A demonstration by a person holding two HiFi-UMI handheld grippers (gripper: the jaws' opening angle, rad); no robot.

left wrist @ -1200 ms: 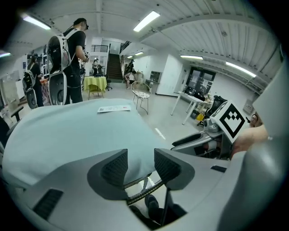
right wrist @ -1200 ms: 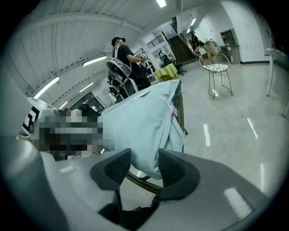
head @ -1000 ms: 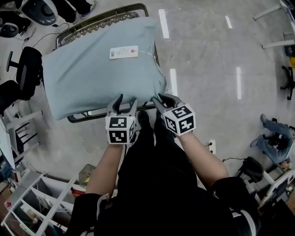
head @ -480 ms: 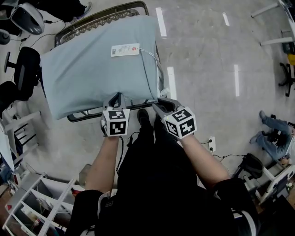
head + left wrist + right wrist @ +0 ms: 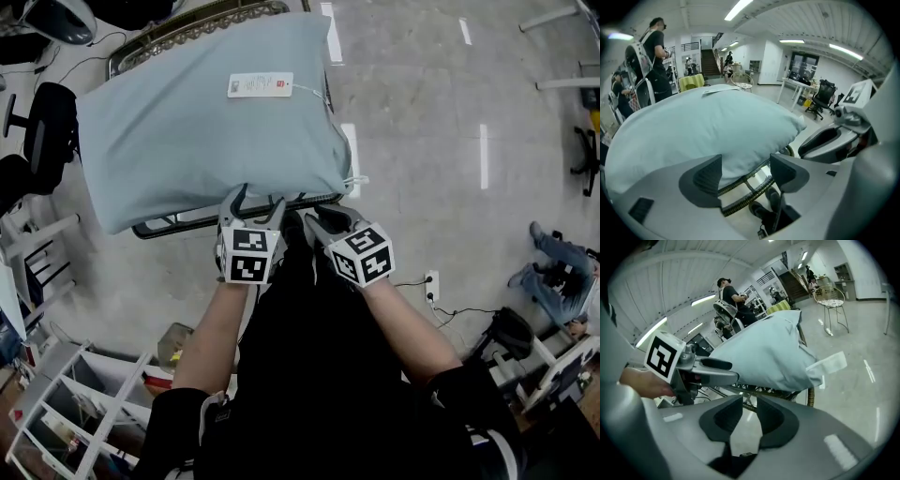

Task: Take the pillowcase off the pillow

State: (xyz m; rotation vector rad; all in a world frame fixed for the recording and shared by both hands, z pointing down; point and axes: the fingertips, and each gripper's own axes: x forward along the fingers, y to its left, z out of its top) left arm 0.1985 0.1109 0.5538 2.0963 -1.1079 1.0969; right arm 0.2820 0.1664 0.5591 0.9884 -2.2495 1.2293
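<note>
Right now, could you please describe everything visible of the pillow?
The plump pillow, in its pale blue pillowcase, lies flat on a woven-rimmed frame. A white tag lies on top, a white label at the near right corner. The left hand-held gripper, jaws just opened, hovers at its near edge, gripping nothing.

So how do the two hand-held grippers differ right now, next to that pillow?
The left hand-held gripper has jaws wide apart, just opened further, with the near edge of the pillow between them, unpinched; the right hand-held gripper has jaws almost together, nothing between. The left one reaches the pillow's edge; the right one stops short of its corner. Both carry a marker cube.
</note>
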